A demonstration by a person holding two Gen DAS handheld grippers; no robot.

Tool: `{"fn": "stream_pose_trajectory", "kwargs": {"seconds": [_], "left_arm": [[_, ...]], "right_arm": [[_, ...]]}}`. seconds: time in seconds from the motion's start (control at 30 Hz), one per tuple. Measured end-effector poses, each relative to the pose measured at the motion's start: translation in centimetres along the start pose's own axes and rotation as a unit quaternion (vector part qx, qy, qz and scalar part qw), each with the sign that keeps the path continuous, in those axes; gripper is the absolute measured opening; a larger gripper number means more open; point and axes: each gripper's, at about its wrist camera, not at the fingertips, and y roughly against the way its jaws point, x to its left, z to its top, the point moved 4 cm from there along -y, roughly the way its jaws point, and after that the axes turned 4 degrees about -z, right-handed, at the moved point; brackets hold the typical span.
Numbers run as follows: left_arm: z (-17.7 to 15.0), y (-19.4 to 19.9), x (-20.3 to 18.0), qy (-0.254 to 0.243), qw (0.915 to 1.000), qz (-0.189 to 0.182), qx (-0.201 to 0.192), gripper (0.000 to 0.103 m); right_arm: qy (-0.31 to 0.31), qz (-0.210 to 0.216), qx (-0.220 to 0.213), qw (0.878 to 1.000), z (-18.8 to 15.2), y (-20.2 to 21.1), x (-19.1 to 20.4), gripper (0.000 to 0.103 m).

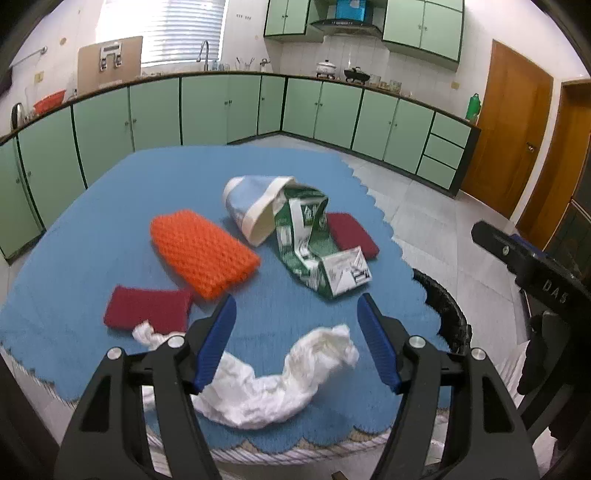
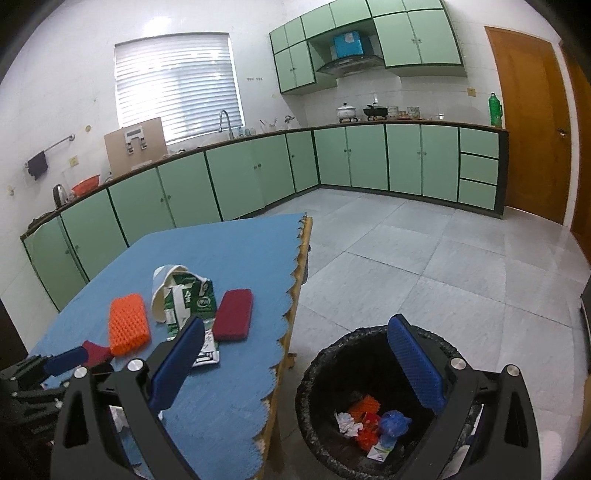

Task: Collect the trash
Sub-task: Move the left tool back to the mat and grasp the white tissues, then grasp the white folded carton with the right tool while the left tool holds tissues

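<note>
partly done: some scraps already lie in the black bin (image 2: 369,406) at lower right, while the white tissue (image 1: 273,384), crushed green carton (image 1: 314,243) and paper cup (image 1: 251,206) wait on the blue table (image 1: 110,221) (both left gripper (image 1: 297,343) and right gripper (image 2: 295,365) gape wide, holding nothing).

Both tongs, left tongs (image 1: 297,343) and right tongs (image 2: 295,365), have black frames, silver screws and ribbed blue pads.

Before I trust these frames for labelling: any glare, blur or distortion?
Left wrist view: fisheye bends the counter, the window is blown out, the white tissue looks slightly smeared. Right wrist view: same bowing, window bright, the bin interior dark yet readable.
</note>
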Motion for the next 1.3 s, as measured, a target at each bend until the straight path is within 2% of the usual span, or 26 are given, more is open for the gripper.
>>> {"fn": "stream_pose_trajectory", "kwargs": {"seconds": [0.67, 0.77, 0.8, 0.87, 0.93, 1.03, 1.17, 1.3], "left_arm": [[-3.2, -2.4, 0.4, -0.001, 0.9988, 0.002, 0.048, 0.066], [-3.4, -2.5, 0.4, 0.001, 0.9986, 0.002, 0.053, 0.061], [-3.4, -2.7, 0.4, 0.003, 0.9984, 0.001, 0.056, 0.056], [-3.5, -2.8, 0.5, 0.005, 0.9983, 0.001, 0.059, 0.045], [-3.6, -3.0, 0.7, 0.009, 0.998, -0.001, 0.063, 0.023], [-3.6, -2.9, 0.8, 0.014, 0.998, -0.006, 0.061, 0.013], [-3.2, -2.4, 0.6, 0.015, 0.9987, -0.009, 0.048, 0.01], [-1.8, -1.2, 0.8, 0.02, 0.9996, -0.01, 0.018, 0.01]], "right_arm": [[0.02, 0.006, 0.001, 1.0, -0.7, 0.8, 1.8, 0.097], [0.022, 0.007, 0.0, 1.0, -0.6, 0.9, 1.8, 0.097], [0.022, 0.006, 0.0, 1.0, -0.5, 0.9, 1.8, 0.097], [0.022, 0.007, -0.001, 1.0, -0.5, 0.9, 1.9, 0.097], [0.022, 0.007, 0.002, 1.0, -0.6, 0.9, 1.9, 0.097], [0.023, 0.01, 0.005, 1.0, -0.8, 0.8, 2.1, 0.097], [0.03, 0.017, 0.013, 0.999, -1.2, 0.5, 2.7, 0.097], [0.036, 0.024, 0.017, 0.999, -1.4, 0.3, 3.2, 0.097]]}}
